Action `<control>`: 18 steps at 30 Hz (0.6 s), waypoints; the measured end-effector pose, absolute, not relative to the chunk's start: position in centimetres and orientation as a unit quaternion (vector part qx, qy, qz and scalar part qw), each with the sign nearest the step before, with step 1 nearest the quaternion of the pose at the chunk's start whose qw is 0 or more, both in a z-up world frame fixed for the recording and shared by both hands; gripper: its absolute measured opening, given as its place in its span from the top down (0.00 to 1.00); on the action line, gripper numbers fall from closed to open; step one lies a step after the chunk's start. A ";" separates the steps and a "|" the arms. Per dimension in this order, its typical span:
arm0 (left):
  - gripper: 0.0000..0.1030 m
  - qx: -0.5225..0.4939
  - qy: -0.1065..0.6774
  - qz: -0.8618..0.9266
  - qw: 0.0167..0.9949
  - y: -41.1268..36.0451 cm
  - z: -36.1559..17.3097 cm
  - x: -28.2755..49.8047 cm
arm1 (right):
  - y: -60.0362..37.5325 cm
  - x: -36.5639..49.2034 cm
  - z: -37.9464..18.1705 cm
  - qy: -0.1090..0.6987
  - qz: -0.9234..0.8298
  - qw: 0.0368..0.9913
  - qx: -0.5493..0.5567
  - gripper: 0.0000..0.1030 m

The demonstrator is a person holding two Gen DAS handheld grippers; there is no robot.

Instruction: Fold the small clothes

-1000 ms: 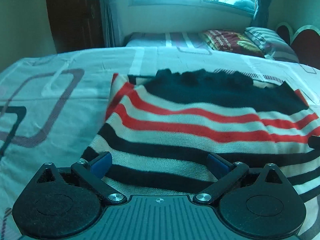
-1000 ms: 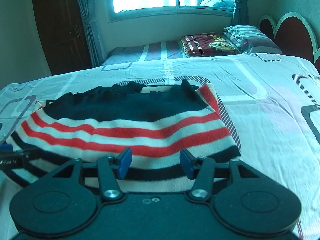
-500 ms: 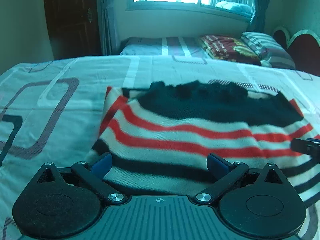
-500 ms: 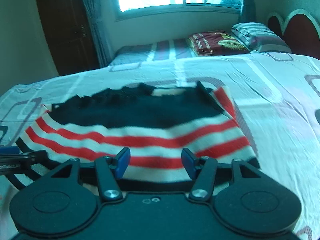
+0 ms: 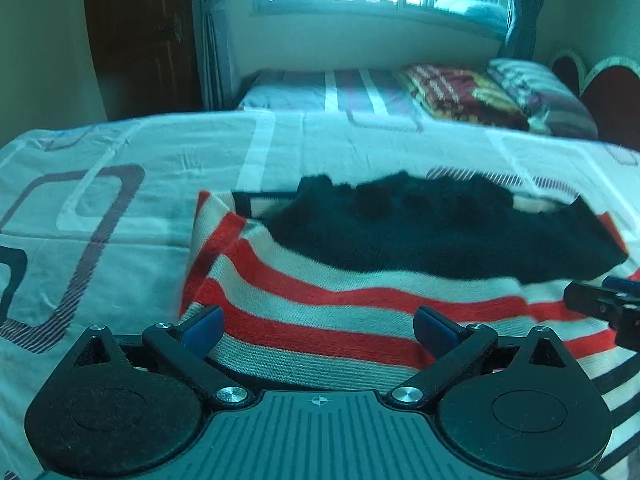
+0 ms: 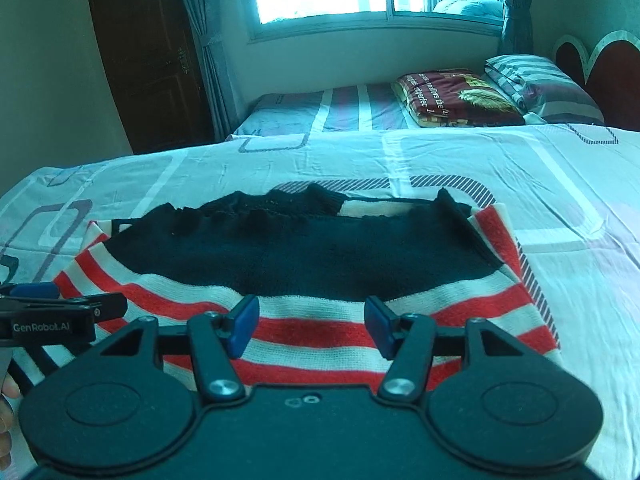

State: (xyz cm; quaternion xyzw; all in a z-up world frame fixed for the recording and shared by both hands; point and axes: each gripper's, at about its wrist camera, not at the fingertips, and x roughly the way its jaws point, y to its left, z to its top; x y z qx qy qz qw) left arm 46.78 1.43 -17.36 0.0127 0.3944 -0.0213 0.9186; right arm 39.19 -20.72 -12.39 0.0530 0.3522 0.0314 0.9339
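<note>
left gripper (image 5: 318, 326): jaws wide, empty | right gripper (image 6: 312, 326): just been opening, nothing clamped | striped sweater (image 6: 320, 256) folded flat on bed (image 6: 560, 208)

sweater (image 5: 360, 300) on bed (image 5: 140, 220); pillows (image 6: 536, 88) behind

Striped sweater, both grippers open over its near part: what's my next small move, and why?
Probably lower both grippers to the near hem and pinch it. The left gripper and right gripper hold nothing, and the sweater lies flat on the bed.
</note>
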 end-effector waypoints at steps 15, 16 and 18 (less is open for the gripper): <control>0.03 0.023 0.392 -0.015 0.920 1.4 -17.6 46.4 | -20.9 39.2 -13.5 0.364 0.032 0.929 0.057 0.36; 0.03 0.026 0.392 -0.015 0.920 1.5 -17.4 46.2 | -20.8 39.1 -13.3 0.362 0.033 0.930 0.059 0.36; 0.03 0.027 0.392 -0.012 0.919 1.7 -17.1 45.8 | -20.7 38.7 -13.0 0.359 0.036 0.931 0.063 0.36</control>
